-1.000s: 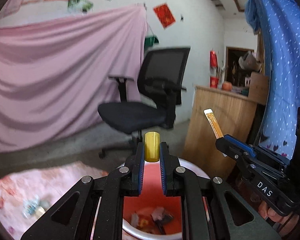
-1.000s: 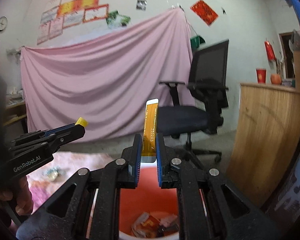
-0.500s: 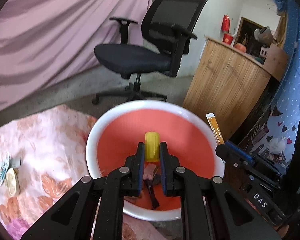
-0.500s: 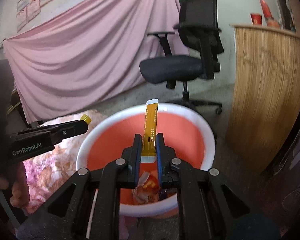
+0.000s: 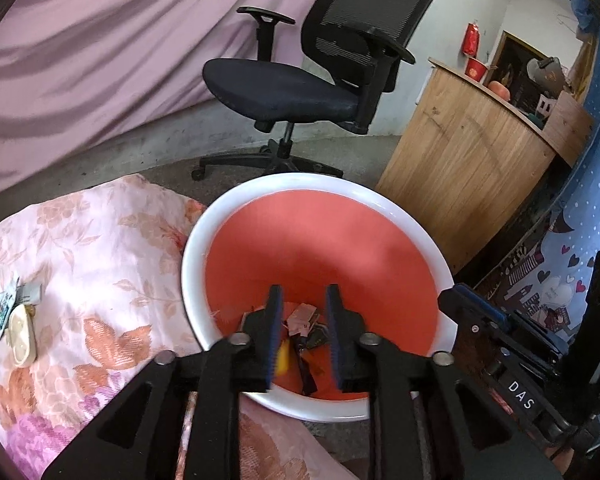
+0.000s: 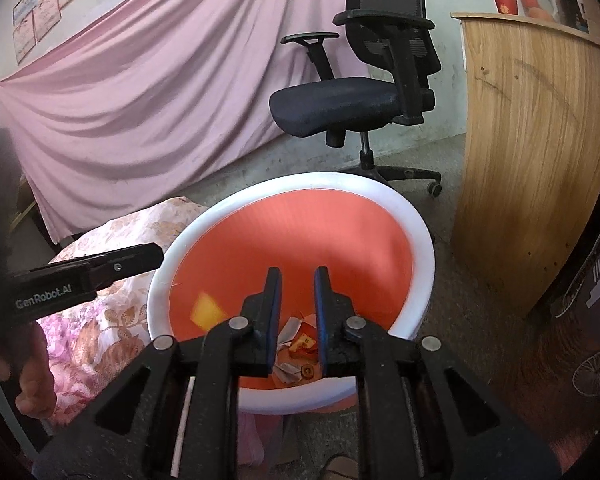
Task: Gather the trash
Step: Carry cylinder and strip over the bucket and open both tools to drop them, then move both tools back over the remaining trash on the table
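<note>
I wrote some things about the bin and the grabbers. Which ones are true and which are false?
1. The bin is orange inside with a white rim. True.
2. The bin has nothing in it. False: wrappers lie at its bottom.
3. The left gripper is squeezing a yellow piece. False: its jaws are opening with nothing between them, and a blurred yellow piece is inside the bin.
4. A cream-coloured object lies on the flowery cloth beside the bin. True.
5. The right gripper holds a long orange strip. False: its jaws are opening and empty.
6. A black office chair stands beyond the bin. True.
</note>
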`<action>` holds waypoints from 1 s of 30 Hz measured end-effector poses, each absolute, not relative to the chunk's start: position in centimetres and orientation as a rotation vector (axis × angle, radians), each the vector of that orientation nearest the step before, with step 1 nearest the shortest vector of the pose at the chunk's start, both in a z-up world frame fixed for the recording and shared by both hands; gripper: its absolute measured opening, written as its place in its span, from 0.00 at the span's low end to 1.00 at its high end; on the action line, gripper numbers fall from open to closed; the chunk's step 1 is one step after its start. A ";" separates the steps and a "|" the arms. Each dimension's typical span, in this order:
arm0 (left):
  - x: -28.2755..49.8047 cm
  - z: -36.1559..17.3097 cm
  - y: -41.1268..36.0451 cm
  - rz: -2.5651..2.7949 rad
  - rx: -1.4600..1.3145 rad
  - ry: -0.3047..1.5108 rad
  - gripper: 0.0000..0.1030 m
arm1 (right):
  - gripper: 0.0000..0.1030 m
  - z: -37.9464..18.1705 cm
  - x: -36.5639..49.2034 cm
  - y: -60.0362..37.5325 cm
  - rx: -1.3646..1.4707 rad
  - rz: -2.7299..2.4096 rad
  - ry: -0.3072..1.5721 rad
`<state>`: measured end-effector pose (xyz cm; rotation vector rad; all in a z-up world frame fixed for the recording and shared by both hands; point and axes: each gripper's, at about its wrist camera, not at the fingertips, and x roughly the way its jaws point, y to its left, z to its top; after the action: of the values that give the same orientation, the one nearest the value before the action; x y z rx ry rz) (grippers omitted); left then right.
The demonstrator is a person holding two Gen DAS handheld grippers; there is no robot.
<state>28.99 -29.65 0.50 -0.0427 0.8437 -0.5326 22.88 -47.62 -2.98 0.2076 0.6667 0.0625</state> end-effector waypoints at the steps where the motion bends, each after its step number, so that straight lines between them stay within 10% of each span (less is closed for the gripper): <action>1: 29.0 0.6 -29.4 -0.530 -0.050 0.841 0.27 | 0.43 -2.9 22.9 -47.6 0.208 0.060 0.667; 8: 28.4 1.6 -27.1 -0.503 -0.100 0.809 0.37 | 0.65 -1.7 22.4 -47.2 0.208 0.052 0.648; 19: 25.7 5.8 -20.9 -0.436 -0.206 0.613 0.89 | 0.99 3.0 21.2 -44.7 0.184 0.064 0.538; 30: 21.2 10.4 -14.4 -0.291 -0.206 0.349 0.98 | 1.00 8.3 18.8 -39.9 0.137 0.085 0.343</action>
<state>21.22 -14.37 10.39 -0.2059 0.3490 -0.2909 18.78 -39.89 8.27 0.1366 0.3434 0.0851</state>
